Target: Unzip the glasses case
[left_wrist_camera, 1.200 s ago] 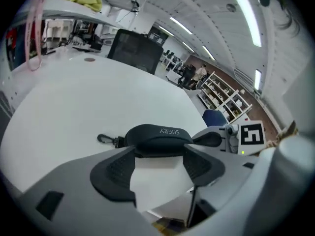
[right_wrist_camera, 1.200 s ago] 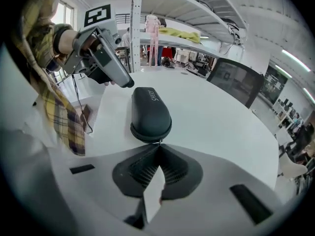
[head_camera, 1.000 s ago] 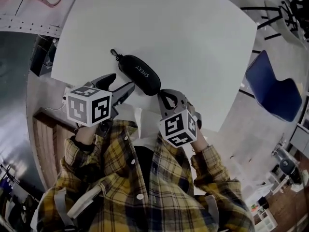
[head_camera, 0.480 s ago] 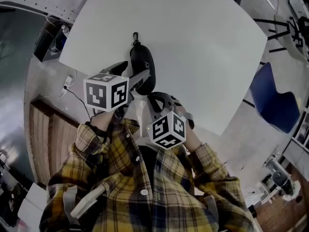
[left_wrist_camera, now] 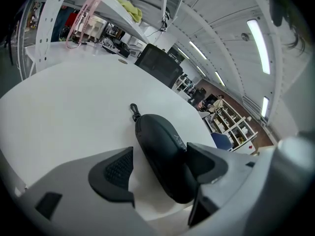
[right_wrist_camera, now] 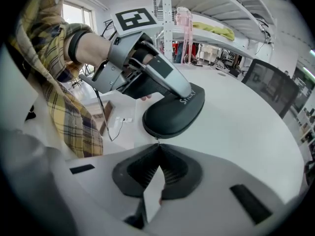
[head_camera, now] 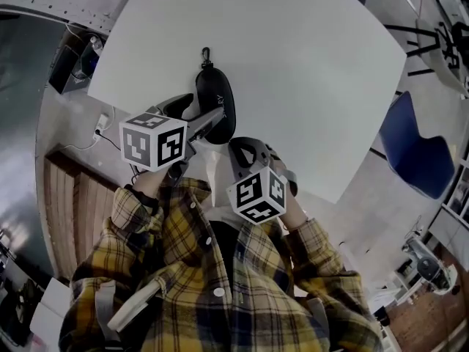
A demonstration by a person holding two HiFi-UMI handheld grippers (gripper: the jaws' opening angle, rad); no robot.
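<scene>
White table (head_camera: 293, 64) carried the black oval fabric glasses case (head_camera: 215, 105). Left tongs (left_wrist_camera: 160, 156) had just been opening and stood wide, released, straddling the case. Right tongs (right_wrist_camera: 158, 149) were clenched, tips at its near end.

- glasses case (head_camera: 215, 94), near end: head view, the 6 o'clock part is covered by the left gripper (left_wrist_camera: 161, 150).
- case, flank: left gripper view, the 3 o'clock side sits behind that side's jaw; contact there can't be told.
- lettering (left_wrist_camera: 180, 142): skewed and partly covered in every view; not readable.
- right gripper (right_wrist_camera: 158, 145), jaws: head view, hidden under its own body.
- zipper pull (right_wrist_camera: 158, 140): thin sliver running into the closed tips; shape too small to make out.
- table (head_camera: 293, 64): head view, far edge cut off at 12 o'clock.
</scene>
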